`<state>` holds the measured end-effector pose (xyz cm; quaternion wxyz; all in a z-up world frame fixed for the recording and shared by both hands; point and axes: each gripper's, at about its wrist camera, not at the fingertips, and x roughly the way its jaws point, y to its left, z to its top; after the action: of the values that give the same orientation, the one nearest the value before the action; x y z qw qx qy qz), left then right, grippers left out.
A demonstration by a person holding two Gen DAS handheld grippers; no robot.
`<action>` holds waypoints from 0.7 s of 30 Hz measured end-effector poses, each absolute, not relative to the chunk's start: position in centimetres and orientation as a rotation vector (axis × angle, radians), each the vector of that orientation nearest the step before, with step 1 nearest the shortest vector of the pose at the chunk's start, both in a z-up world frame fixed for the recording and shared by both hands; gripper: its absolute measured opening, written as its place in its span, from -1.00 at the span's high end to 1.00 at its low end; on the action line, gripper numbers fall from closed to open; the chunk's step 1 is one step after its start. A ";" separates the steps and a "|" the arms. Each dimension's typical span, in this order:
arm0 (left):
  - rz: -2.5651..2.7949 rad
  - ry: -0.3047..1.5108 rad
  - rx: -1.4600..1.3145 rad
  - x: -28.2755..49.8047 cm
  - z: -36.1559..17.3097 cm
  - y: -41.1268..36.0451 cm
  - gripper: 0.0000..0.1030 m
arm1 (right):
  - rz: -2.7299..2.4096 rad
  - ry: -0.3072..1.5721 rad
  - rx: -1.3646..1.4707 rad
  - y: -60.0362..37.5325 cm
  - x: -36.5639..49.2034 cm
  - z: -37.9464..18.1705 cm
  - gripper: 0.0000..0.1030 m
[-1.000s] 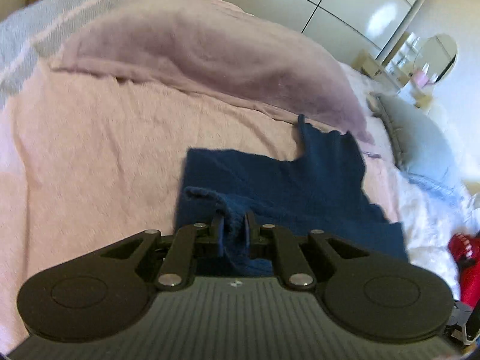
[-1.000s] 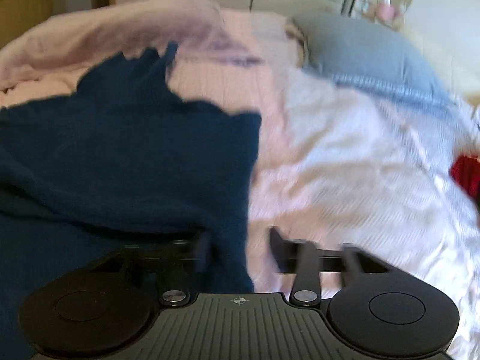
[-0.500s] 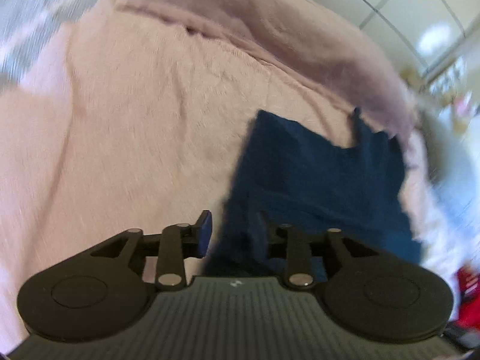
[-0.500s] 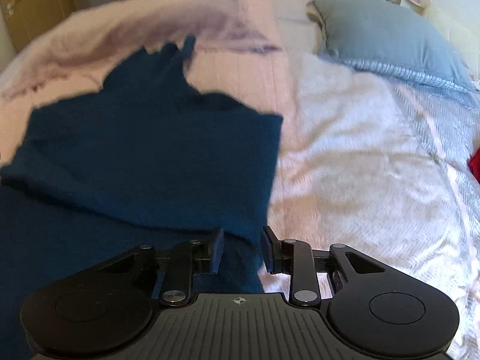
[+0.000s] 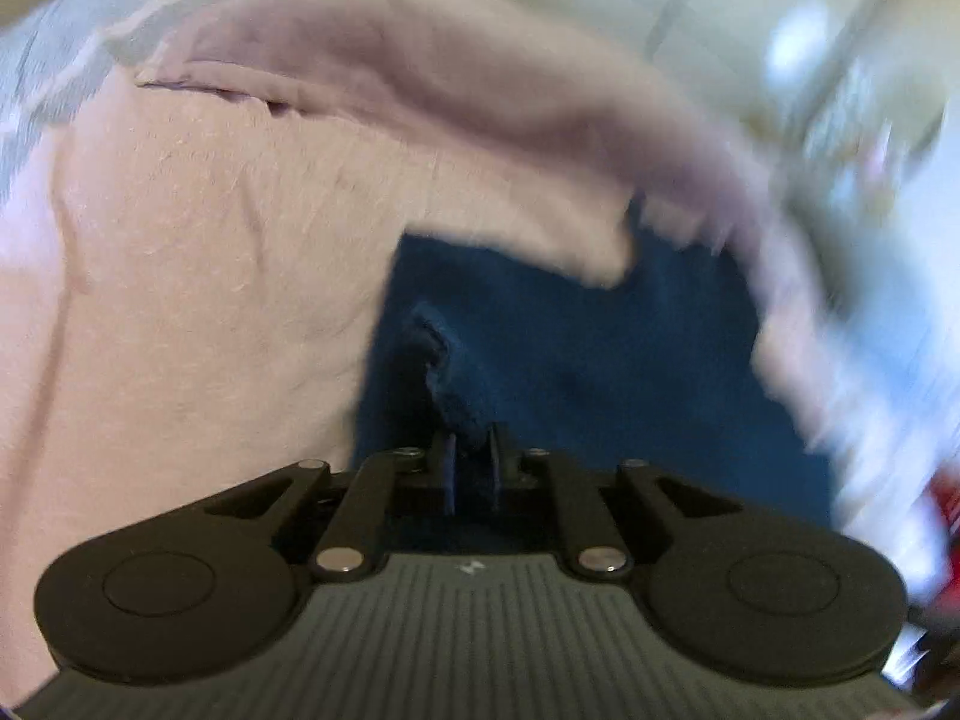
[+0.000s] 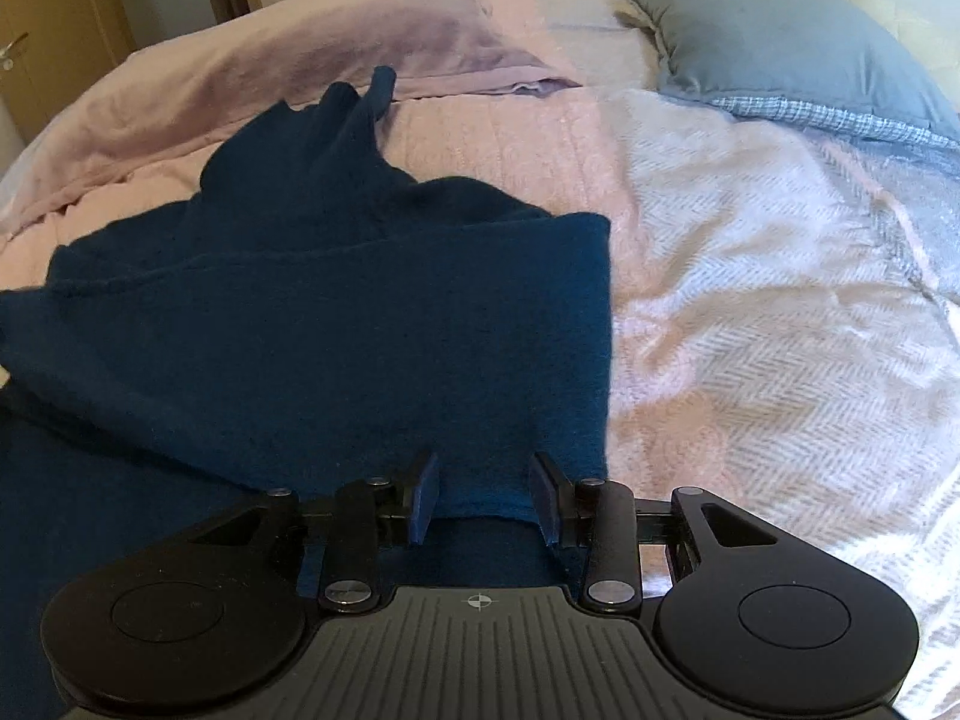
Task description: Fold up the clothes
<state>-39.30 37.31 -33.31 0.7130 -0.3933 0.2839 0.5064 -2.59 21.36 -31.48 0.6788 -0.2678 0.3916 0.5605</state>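
A dark blue knit garment (image 6: pixel 336 312) lies spread on the bed, with one layer folded over another. In the left wrist view the garment (image 5: pixel 576 348) runs away from the camera. My left gripper (image 5: pixel 471 450) is shut on a bunched edge of it at its near left side. My right gripper (image 6: pixel 483 498) is open, its jaws standing on either side of the garment's near right edge, the fabric lying between them.
The bed has a pink cover (image 6: pixel 750 276) and a mauve blanket (image 6: pixel 288 60) heaped at the far side. A grey pillow (image 6: pixel 780 48) lies at the far right. Something red (image 5: pixel 951 504) shows at the right edge. White wardrobe doors stand behind.
My left gripper opened half a second ago, shifted, and has now shut on the garment edge again. My right gripper has gone from nearly shut to open at the right edge.
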 end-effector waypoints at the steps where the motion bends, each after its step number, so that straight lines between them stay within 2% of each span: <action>1: 1.130 0.691 -0.875 -39.3 -34.0 37.7 0.65 | 1.261 0.881 -0.610 21.5 -2.6 -31.4 0.28; 2: 1.136 0.714 -0.883 -39.4 -34.4 37.9 0.64 | 1.265 0.883 -0.618 21.7 -2.6 -31.2 0.28; 4: 1.205 0.704 -0.860 -39.6 -33.4 38.0 0.50 | 1.276 0.872 -0.621 21.9 -2.6 -30.8 0.28; 6: 1.319 0.717 -0.793 -39.3 -31.9 37.7 0.60 | 1.285 0.859 -0.617 22.2 -2.6 -30.5 0.28; 10: 1.262 0.621 -0.815 -38.0 -30.2 37.1 0.61 | 1.303 0.831 -0.609 22.8 -2.5 -29.8 0.28; 16: 0.984 0.767 -0.604 -32.2 -32.3 37.6 0.60 | 1.326 0.809 -0.598 25.2 -2.4 -30.4 0.28; 21: 1.001 0.841 -0.576 -31.8 -35.8 40.4 0.63 | 1.329 0.830 -0.629 28.3 -1.4 -33.2 0.28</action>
<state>-31.85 40.44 -35.80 0.7554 -0.2643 0.3857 0.4591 -1.42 28.33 -33.22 0.6644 -0.2783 0.3674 0.5884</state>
